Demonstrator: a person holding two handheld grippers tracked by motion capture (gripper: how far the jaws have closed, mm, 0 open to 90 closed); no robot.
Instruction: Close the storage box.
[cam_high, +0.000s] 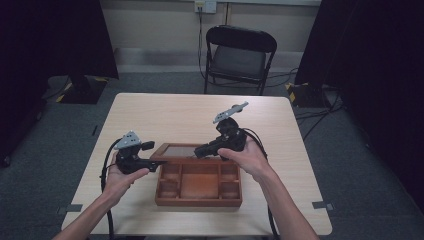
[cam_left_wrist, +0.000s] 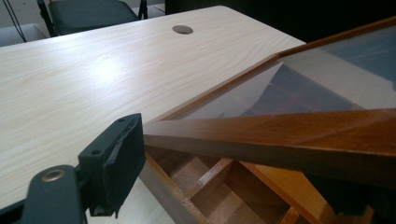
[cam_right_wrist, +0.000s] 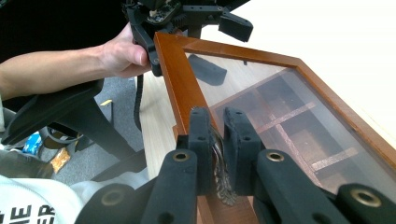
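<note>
One pale wood-grain worktop (cam_high: 165, 112) carries everything; a black folding chair (cam_high: 240, 56) stands beyond its far edge on grey floor.

Near the front edge of the worktop sits a reddish-brown wooden box (cam_high: 198, 187) with small compartments along both sides and a wider one in the middle. Its compartments look empty as far as the high view shows.

Hinged wooden lid with a glass pane (cam_high: 179, 150): raised off the box, tilted, hinge side away from the person. In the left gripper view the lid frame (cam_left_wrist: 289, 135) crosses above the open compartments; through the glass in the right gripper view the dividers show beneath.

Right tongs (cam_right_wrist: 218, 135): closed tight on a small ornate metal clasp (cam_right_wrist: 221, 171) fixed to the front rail of the lid. Right hand (cam_high: 247, 157) over the box's right rear corner.

Left tongs (cam_high: 159, 161): at the lid's left front corner. The left gripper view shows one black pad (cam_left_wrist: 114, 161) just beside the frame's end; the other pad sits under the frame, mostly hidden. In the right gripper view the jaws stand either side of that corner, but whether they actually press the wood I cannot tell. Left hand (cam_high: 122, 175) just off the box's left side.
</note>
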